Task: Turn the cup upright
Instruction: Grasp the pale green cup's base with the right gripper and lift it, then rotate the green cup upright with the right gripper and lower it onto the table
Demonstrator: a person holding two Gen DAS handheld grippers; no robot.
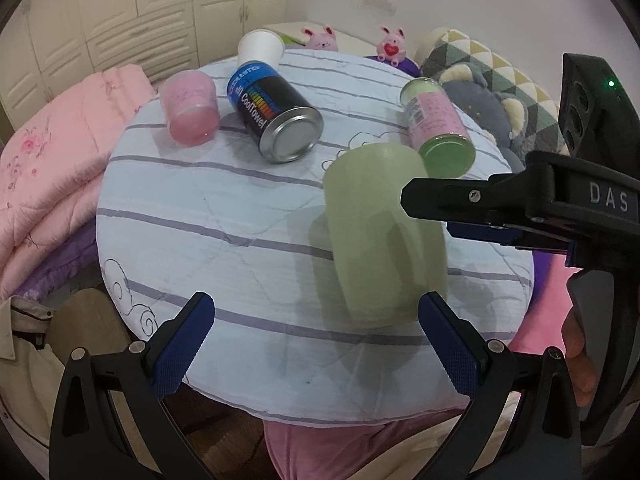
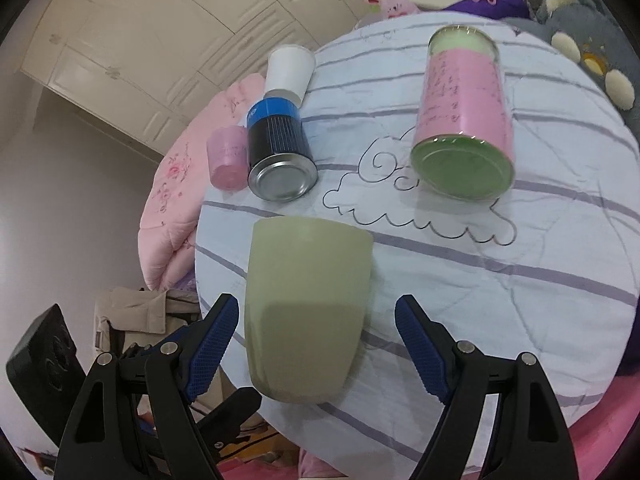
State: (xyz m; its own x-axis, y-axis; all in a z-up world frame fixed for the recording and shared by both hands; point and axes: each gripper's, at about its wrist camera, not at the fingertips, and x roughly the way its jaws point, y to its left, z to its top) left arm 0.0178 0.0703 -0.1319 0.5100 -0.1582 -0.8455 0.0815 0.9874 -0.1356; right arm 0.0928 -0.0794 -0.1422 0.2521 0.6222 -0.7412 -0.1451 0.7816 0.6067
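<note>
A pale green cup (image 1: 380,232) stands upside down on the striped round cushion (image 1: 200,208), base up. It also shows in the right wrist view (image 2: 308,300). My right gripper (image 2: 316,340) is open, its blue-padded fingers on either side of the cup's lower part, not touching. In the left wrist view the right gripper's fingers (image 1: 460,196) reach in from the right beside the cup. My left gripper (image 1: 316,340) is open and empty, just in front of the cup.
A black and blue can (image 1: 272,116), a pink-labelled canister (image 1: 438,124), a pink cup (image 1: 190,108) and a white paper cup (image 1: 260,48) sit at the back of the cushion. Pink quilt (image 1: 48,184) lies left, plush toys and pillows behind.
</note>
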